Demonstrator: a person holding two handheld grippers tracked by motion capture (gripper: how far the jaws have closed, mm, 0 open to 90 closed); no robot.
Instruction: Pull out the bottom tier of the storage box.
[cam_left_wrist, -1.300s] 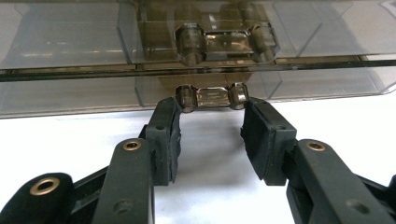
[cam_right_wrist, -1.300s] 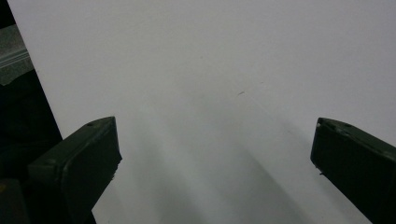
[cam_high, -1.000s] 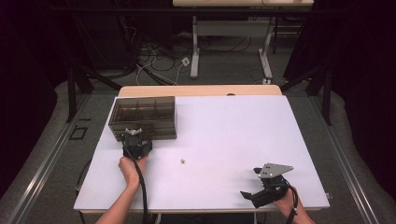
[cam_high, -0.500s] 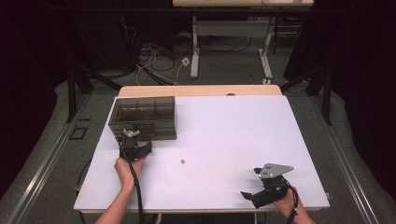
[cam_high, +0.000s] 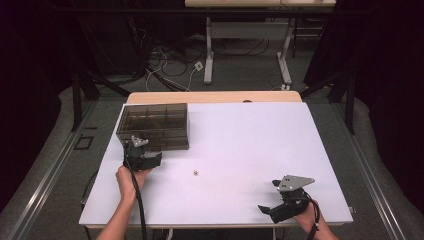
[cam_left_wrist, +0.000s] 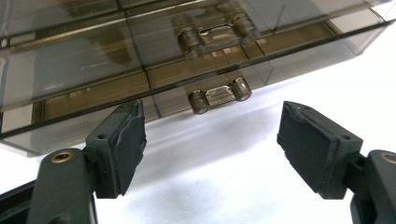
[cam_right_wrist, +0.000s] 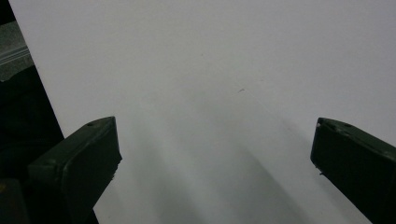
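Left gripper (cam_high: 145, 159) has backed off box (cam_high: 155, 125) | both fingers apart, empty | centre on latch (cam_left_wrist: 219, 95), approach level.

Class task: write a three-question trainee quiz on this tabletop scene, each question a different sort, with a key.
1. True or false: the left hand-held gripper is shut on the latch of the smoky clear compartment box.
2. Multiple choice: the small pale object on the white table lies (A) inside the box, (B) on bare table between the two grippers, (C) under the right hand-held gripper.
3. Fill in: in the right gripper view, the jaws stand ____ over bare table.

Key: 1 false, its jaws are apart, short of the box; 2 B; 3 open.
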